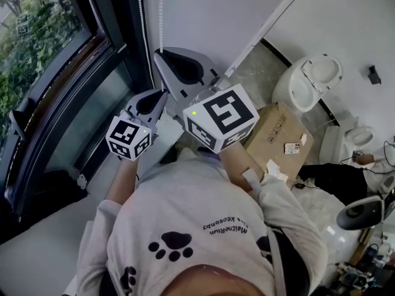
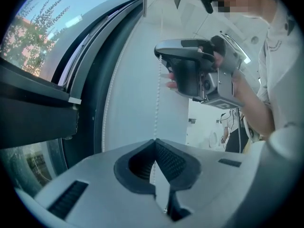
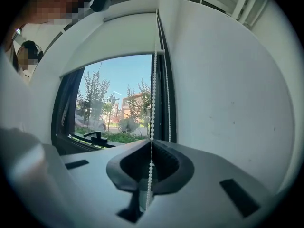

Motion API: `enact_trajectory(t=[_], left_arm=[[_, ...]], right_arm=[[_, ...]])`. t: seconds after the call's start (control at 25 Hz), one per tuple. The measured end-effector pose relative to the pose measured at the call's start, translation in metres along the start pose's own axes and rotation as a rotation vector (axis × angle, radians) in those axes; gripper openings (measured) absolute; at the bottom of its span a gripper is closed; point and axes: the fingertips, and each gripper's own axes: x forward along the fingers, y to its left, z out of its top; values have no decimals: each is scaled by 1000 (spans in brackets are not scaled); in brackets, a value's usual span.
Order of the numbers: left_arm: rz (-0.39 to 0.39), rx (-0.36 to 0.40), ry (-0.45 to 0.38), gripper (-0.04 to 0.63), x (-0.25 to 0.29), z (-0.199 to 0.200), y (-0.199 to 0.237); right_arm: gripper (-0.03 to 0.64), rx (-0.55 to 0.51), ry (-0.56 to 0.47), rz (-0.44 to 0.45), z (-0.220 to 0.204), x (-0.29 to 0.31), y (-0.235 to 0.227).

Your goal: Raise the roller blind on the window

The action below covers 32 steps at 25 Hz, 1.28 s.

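Both grippers clamp the bead chain point(image 3: 153, 94), which hangs along the white wall point(image 3: 228, 103) just right of the window point(image 3: 118, 99) frame. Right gripper point(image 3: 151, 142) jaws are together on the chain, higher up. Left gripper point(image 2: 154, 141) jaws are together on the same strand, lower down. Roller blind point(image 3: 114, 39) covers only the top of the window; trees and sky show under its bottom bar.

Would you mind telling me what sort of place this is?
Probably a bare room under fit-out or storing bathroom fittings: a toilet stands near a cardboard box on the floor, and a large window has a roller blind with a bead chain.
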Motion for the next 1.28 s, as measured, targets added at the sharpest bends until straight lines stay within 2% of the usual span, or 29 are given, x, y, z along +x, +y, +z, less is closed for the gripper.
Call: enact_trajectory(t=[0.16, 0.32, 0.72, 0.88, 1.0, 1.08, 1.28], left_arm=[[21, -10, 23, 8, 1, -31, 5], [41, 23, 27, 8, 3, -56, 5], [73, -9, 33, 9, 0, -98, 11], [65, -36, 25, 12, -7, -88, 12], [22, -56, 26, 12, -16, -72, 9], [-20, -41, 45, 12, -22, -58, 5], [-53, 9, 10, 12, -37, -3, 0]], right_arm=[[11, -10, 25, -34, -31, -2, 2], [11, -7, 32, -76, -57, -5, 2], [11, -15, 54, -117, -101, -1, -1], [11, -17, 56, -123, -101, 1, -2], [11, -10, 54, -126, -102, 2, -3], [11, -6, 54, -126, -102, 4, -3], [11, 9, 61, -122, -102, 6, -2]])
